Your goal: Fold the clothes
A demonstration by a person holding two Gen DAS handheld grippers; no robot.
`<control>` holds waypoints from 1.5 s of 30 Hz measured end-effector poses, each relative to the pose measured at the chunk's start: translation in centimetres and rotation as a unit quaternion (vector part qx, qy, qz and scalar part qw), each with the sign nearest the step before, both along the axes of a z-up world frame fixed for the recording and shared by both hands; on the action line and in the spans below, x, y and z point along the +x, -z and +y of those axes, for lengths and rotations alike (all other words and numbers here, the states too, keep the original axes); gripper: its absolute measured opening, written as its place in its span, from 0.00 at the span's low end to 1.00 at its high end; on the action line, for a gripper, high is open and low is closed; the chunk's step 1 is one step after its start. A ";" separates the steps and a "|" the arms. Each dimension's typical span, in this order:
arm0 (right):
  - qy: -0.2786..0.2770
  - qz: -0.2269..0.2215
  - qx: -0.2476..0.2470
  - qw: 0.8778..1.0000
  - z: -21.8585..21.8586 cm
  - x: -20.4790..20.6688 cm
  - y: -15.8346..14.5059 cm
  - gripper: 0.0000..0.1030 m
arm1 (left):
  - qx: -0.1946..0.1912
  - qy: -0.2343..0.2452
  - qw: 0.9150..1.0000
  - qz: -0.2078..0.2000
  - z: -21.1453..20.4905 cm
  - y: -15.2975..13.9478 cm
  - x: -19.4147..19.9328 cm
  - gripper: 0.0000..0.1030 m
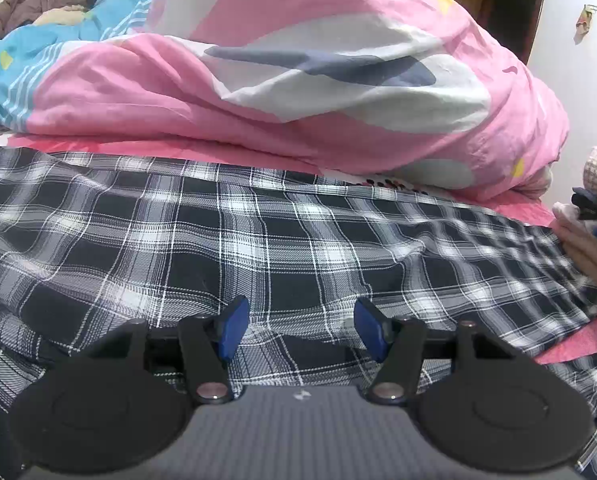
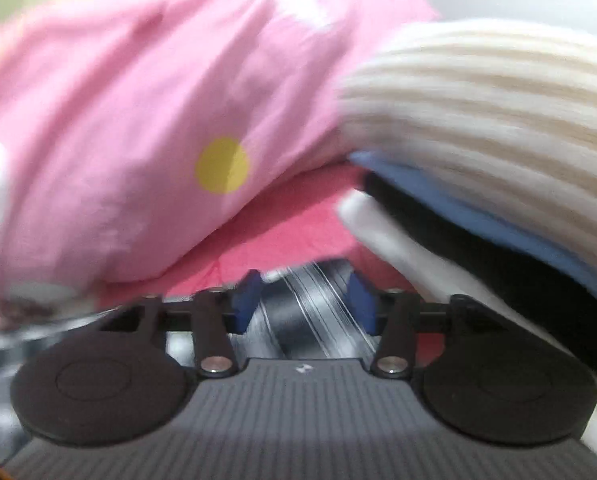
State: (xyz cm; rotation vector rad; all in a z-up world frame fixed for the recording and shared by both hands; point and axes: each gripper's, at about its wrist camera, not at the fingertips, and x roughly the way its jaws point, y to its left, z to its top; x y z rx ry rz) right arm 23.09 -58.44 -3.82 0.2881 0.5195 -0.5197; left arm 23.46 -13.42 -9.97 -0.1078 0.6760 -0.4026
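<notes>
A black-and-white plaid garment point(image 1: 226, 240) lies spread and creased across the pink-red bed sheet point(image 1: 570, 340). My left gripper point(image 1: 303, 326) hovers low over its near part. Its blue pads point(image 1: 234, 326) stand apart and do not press the cloth. In the blurred right wrist view, my right gripper point(image 2: 304, 300) sits over an end of the same plaid garment point(image 2: 302, 304), which shows between its blue pads point(image 2: 248, 300). The pads stand apart from it. A hand with that gripper shows at the right edge of the left wrist view.
A bulky pink duvet point(image 1: 298, 80) is heaped just behind the garment. A person lies under a blue quilt point(image 1: 58, 40) at the far left. To the right is a stack of clothes topped by a cream ribbed knit point(image 2: 498, 100), over blue, black and white layers.
</notes>
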 end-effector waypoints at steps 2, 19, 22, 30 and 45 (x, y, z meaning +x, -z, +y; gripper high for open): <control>0.020 0.004 0.049 0.999 0.1 -3.9 0.2 0.48 | -0.001 0.000 1.000 0.000 0.0 0.0 -0.1 0.58; 0.235 -0.192 0.419 0.856 -6.1 -9.7 11.1 0.32 | -0.016 -0.003 1.000 0.005 0.3 0.2 0.3 0.58; 0.234 -0.194 0.399 0.865 -5.8 -9.3 11.4 0.07 | -0.017 -0.003 1.000 0.005 0.3 0.3 0.3 0.58; 0.161 -0.033 0.078 0.983 0.0 -5.5 7.8 0.06 | -0.015 -0.003 1.000 0.004 0.2 0.3 0.4 0.58; 0.113 -0.019 0.026 0.993 3.8 -9.3 4.0 0.47 | -0.028 0.000 0.999 -0.020 0.5 -0.3 -0.2 0.58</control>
